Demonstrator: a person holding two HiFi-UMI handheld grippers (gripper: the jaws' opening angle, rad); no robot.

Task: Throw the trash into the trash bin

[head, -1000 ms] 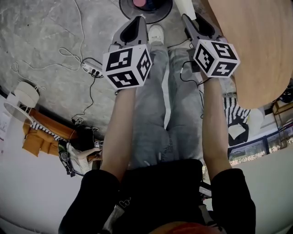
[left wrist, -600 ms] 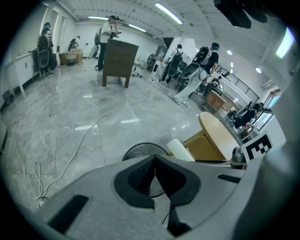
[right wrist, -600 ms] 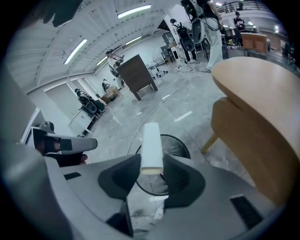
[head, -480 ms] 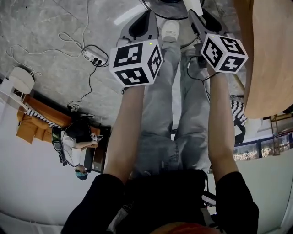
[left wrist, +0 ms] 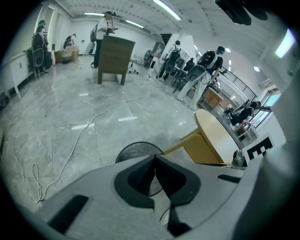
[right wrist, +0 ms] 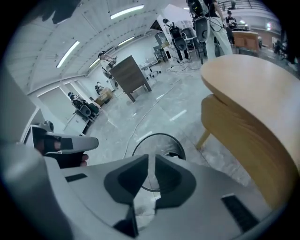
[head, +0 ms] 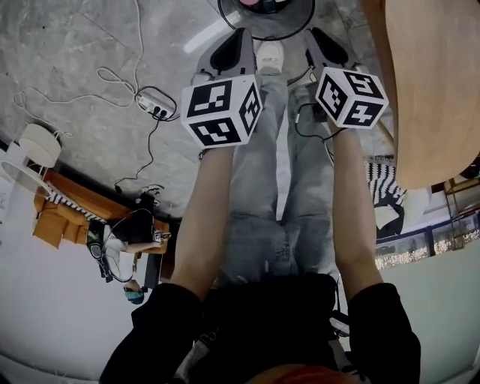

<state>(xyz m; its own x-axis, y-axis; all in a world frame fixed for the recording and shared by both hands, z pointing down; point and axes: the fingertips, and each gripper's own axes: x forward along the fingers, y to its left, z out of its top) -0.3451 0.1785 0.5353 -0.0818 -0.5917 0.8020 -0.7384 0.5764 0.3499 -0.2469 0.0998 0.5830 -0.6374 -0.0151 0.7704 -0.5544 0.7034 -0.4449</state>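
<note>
The round black-rimmed trash bin [head: 296,30] stands on the grey stone floor [head: 82,45] at the frame's top centre, just beyond both claws. The left gripper [left wrist: 154,157] is pinched together, empty. The right gripper [right wrist: 152,157] has just been closing to a narrow slit, with nothing caught in it.

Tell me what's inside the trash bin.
In the head view the trash bin holds a pink thing and a dark thing beside it. The picture's top edge cuts off the rest, so what else lies inside cannot be seen.
</note>
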